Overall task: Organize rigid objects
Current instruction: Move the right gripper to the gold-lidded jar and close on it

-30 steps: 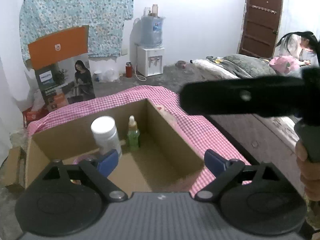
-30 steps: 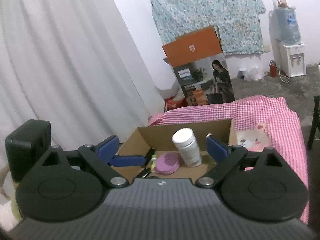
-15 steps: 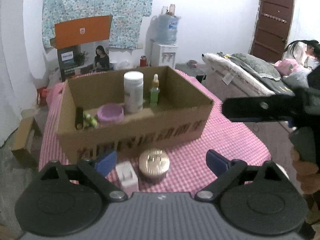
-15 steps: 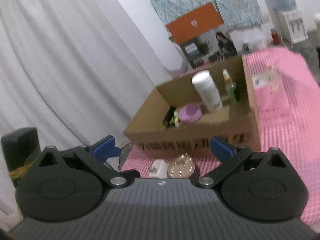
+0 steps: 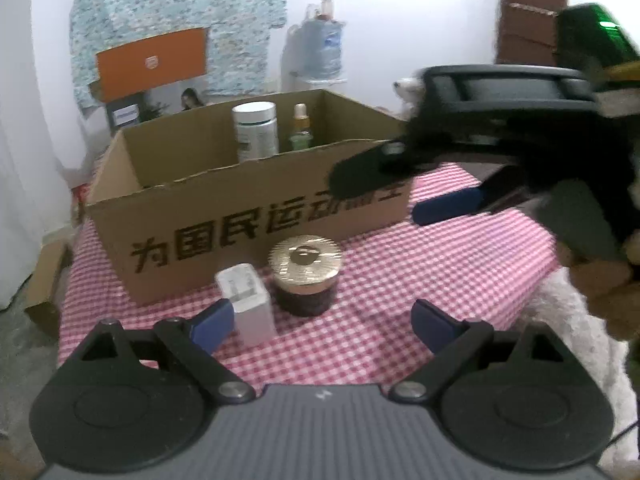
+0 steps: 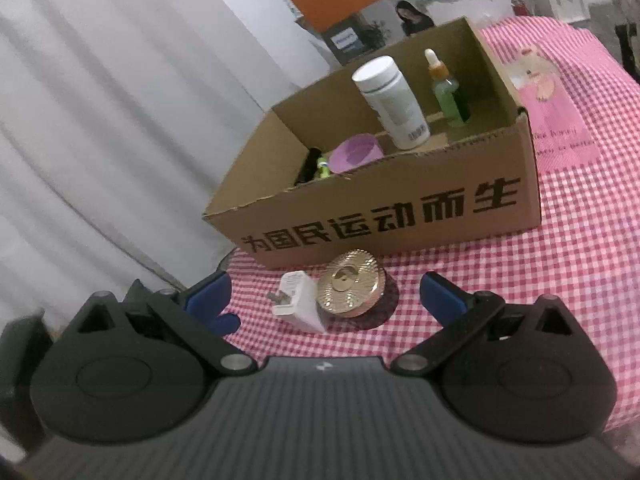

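An open cardboard box (image 5: 248, 216) (image 6: 400, 208) stands on the pink checked cloth. Inside it are a white bottle (image 6: 390, 102), a green dropper bottle (image 6: 446, 90), a purple bowl (image 6: 356, 154) and small dark items at the left end. In front of the box sit a gold-lidded jar (image 5: 306, 274) (image 6: 352, 288) and a white charger plug (image 5: 246, 302) (image 6: 298, 302), side by side. My left gripper (image 5: 322, 326) is open, low and close to both, with nothing held. My right gripper (image 6: 324, 298) is open just above the jar and plug. It also shows at the right of the left wrist view, right gripper (image 5: 420, 196).
A white curtain (image 6: 120, 120) hangs at the left. An orange-topped product carton (image 5: 152, 72) and a water dispenser (image 5: 322, 48) stand behind the table. The checked cloth (image 6: 580, 220) stretches bare to the right of the box. A hand (image 5: 600, 280) holds the right gripper.
Both grippers have drawn back from over the box and come down low in front of it. The jar and plug now lie close ahead of the open fingers.
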`<state>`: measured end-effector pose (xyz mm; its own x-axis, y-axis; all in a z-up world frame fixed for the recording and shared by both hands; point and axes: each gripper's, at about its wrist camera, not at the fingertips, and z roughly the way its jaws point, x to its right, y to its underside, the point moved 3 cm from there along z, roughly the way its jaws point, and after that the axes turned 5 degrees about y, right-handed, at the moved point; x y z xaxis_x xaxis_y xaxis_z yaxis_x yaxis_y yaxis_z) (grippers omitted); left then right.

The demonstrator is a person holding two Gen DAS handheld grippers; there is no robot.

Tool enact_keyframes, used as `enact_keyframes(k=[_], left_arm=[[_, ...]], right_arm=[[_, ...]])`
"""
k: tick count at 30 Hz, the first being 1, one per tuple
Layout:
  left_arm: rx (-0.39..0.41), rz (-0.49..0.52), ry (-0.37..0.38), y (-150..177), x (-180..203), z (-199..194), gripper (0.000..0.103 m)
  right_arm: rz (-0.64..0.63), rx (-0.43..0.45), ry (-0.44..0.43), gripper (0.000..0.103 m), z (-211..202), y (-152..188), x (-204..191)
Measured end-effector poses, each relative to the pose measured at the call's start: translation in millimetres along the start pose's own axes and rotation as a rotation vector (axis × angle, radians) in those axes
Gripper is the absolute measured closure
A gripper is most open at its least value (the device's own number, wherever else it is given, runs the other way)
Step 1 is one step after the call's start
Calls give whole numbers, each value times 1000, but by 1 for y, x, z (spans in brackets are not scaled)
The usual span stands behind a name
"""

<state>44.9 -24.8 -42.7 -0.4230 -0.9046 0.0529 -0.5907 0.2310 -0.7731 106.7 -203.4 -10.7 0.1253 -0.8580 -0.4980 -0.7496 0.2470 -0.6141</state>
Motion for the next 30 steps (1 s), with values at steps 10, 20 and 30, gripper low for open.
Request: enact_keyframes(k=[10, 20, 30], left_arm=[[-35, 91, -8, 1, 20, 45, 8], [-100, 100, -38, -4, 16, 74, 8], [-122, 83, -51, -16, 16, 89, 8]], right_arm=[[30, -63, 15, 32, 35, -7, 15], [-11, -145, -10, 48, 68, -17, 21], [-68, -207, -51, 47, 89, -20, 18]])
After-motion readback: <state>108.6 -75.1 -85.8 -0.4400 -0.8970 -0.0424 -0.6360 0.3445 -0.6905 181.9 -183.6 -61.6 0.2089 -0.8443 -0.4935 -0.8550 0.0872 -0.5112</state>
